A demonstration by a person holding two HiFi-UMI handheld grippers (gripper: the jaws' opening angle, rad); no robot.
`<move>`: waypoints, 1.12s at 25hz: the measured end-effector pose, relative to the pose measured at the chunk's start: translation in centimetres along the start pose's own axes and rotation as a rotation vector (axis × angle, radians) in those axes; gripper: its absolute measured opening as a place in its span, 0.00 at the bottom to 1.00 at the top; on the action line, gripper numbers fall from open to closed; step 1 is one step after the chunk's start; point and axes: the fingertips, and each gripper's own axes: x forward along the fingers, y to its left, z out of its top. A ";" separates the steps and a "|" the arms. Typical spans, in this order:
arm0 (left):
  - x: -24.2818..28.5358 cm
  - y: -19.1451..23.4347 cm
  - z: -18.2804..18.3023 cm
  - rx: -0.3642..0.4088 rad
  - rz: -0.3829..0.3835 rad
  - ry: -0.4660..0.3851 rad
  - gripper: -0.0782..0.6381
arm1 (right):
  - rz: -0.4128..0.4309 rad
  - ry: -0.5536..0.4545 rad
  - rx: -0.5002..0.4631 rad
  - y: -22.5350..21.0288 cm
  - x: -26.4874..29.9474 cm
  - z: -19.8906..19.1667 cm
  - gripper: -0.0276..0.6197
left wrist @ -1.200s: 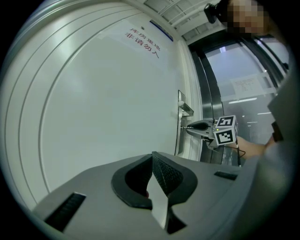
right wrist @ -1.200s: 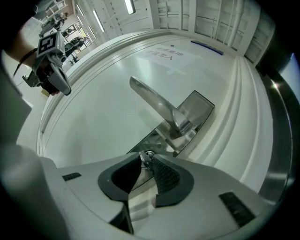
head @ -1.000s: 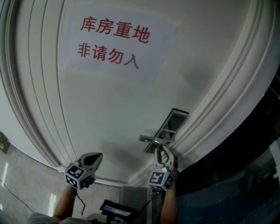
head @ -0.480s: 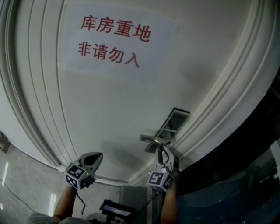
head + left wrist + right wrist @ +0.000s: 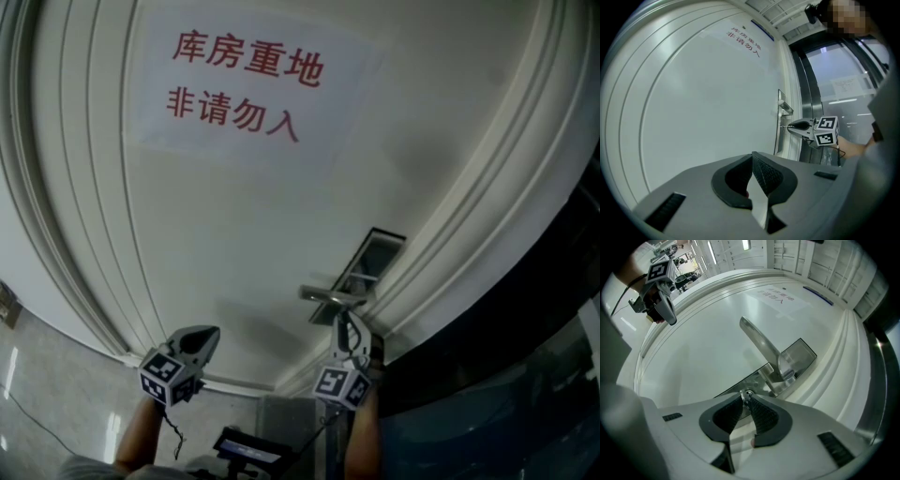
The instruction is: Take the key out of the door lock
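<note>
Door [image 5: 234, 234], white and panelled, filled most of the head view; its edges ran off frame on every side. Dark glass [image 5: 525, 394] stood past the moulded frame at right, too dim to see through. Paper sign [image 5: 246, 89] with red characters was stuck high on the door, well above the hardware. Dark device [image 5: 248, 445] at the bottom edge was cut off; could not tell what it was. A forearm [image 5: 141, 431] behind each gripper was cropped by the same edge.

Lock plate [image 5: 799, 357], metal, lay along the door's right side, its lower part covered by the right gripper [image 5: 746, 398]. Handle [image 5: 761, 345] stuck out from the plate just above that gripper, apart from it.

Right claw was closed on the key [image 5: 748, 393]. Only a small bit of metal showed, pinched between the pad tips, hard up against the plate. Key's blade and the keyhole were hidden behind the jaws, so how far the blade sat in could not be told. In the left gripper view the right gripper appeared side-on, small, tip at the plate; detail there was too fine to read.

Left gripper [image 5: 752, 157] hung low at left, near the door but off it, well apart from the plate. Its claw was closed, pads meeting at the tips on themselves alone.
</note>
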 end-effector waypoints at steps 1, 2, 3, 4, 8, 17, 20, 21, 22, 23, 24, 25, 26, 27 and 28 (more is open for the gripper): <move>0.0 -0.1 0.0 0.000 0.000 -0.001 0.12 | -0.009 0.001 -0.016 0.0 0.0 0.0 0.15; -0.1 -0.1 0.0 -0.001 0.000 -0.001 0.12 | -0.018 0.002 -0.032 0.0 0.0 0.0 0.15; -0.1 -0.1 0.0 0.000 0.000 -0.001 0.12 | -0.026 0.003 -0.044 0.0 0.0 -0.1 0.14; -0.2 -0.1 0.0 0.000 0.001 0.000 0.12 | -0.031 0.004 -0.048 0.0 0.0 -0.1 0.14; -0.4 0.0 0.0 0.000 0.007 -0.002 0.12 | -0.030 0.004 -0.045 0.0 0.0 -0.1 0.14; -0.7 -0.2 -0.3 0.004 0.008 0.003 0.12 | -0.059 -0.001 -0.088 -0.1 -0.7 0.2 0.14; -0.8 -0.3 -0.3 0.004 0.008 0.002 0.12 | -0.066 -0.006 -0.093 -0.1 -1.0 0.3 0.13; -0.8 -0.3 -0.3 0.004 0.009 0.002 0.12 | -0.068 -0.008 -0.090 -0.1 -1.1 0.3 0.08; -0.8 -0.3 -0.2 0.004 0.009 0.001 0.12 | -0.070 -0.008 -0.086 -0.1 -1.1 0.3 0.08; -0.9 -0.3 -0.2 0.005 0.010 0.000 0.12 | -0.073 -0.008 -0.085 0.0 -1.1 0.2 0.08; -0.9 -0.3 -0.2 0.005 0.010 0.000 0.12 | -0.076 -0.007 -0.086 0.0 -1.1 0.2 0.08; -0.9 -0.3 -0.3 0.006 0.010 0.000 0.12 | -0.078 -0.006 -0.087 0.0 -1.1 0.1 0.08; -1.0 -0.3 -0.3 0.006 0.010 0.000 0.12 | -0.079 -0.005 -0.088 0.0 -1.1 0.1 0.08; -1.0 -0.4 -0.3 0.005 0.010 0.000 0.12 | -0.080 -0.005 -0.087 -0.1 -1.2 0.1 0.08; -1.1 -0.4 -0.2 0.005 0.010 0.000 0.12 | -0.079 -0.006 -0.086 -0.1 -1.2 0.2 0.08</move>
